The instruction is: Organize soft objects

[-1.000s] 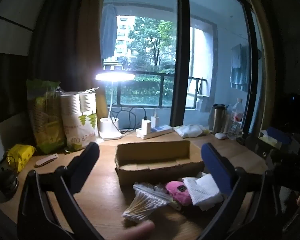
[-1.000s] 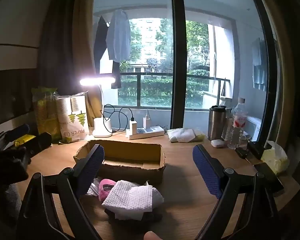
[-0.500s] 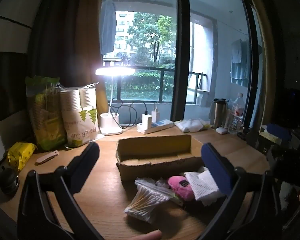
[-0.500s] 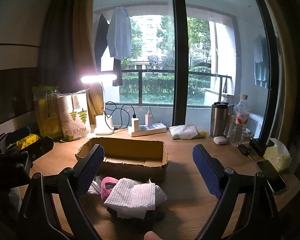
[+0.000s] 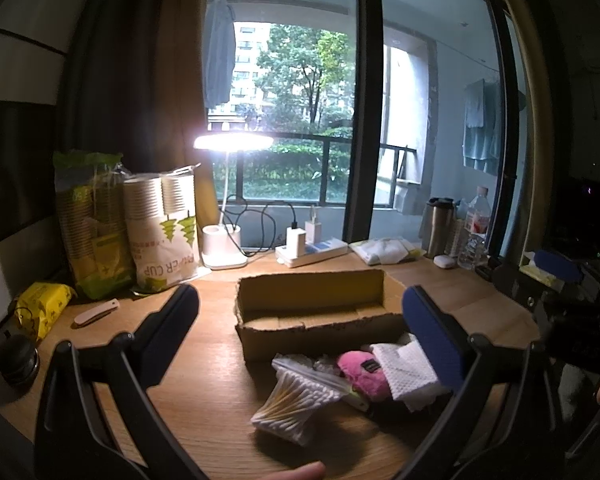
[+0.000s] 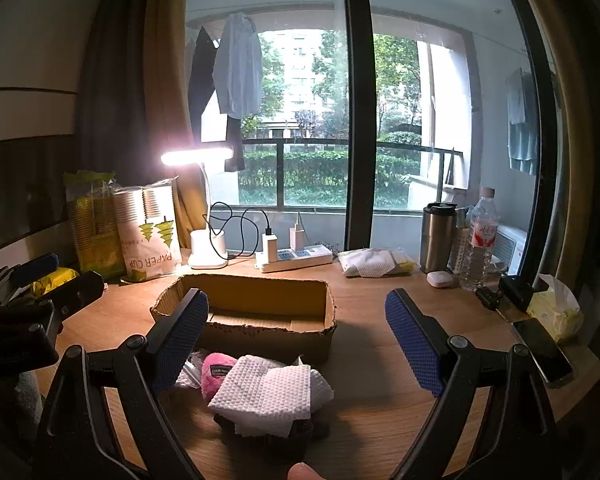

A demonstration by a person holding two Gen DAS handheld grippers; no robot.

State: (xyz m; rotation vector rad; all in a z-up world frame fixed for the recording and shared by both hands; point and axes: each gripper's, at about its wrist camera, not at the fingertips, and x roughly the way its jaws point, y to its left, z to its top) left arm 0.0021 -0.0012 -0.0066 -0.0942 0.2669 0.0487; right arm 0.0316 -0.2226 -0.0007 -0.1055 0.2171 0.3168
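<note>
A: Soft pile — paper towels (image 6: 266,394), pink plush (image 6: 216,372), cotton swabs (image 5: 296,400) — lies at the cardboard box's (image 6: 252,322) 6 o'clock, unmoved.

B: Left gripper (image 5: 300,330) and right gripper (image 6: 296,336) have edged closer, jaws spread, empty; sorting unstarted.

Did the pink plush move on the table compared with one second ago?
No. The pink plush lies in the same place before the cardboard box, tucked under the white paper towels; only the camera shifted.
</note>
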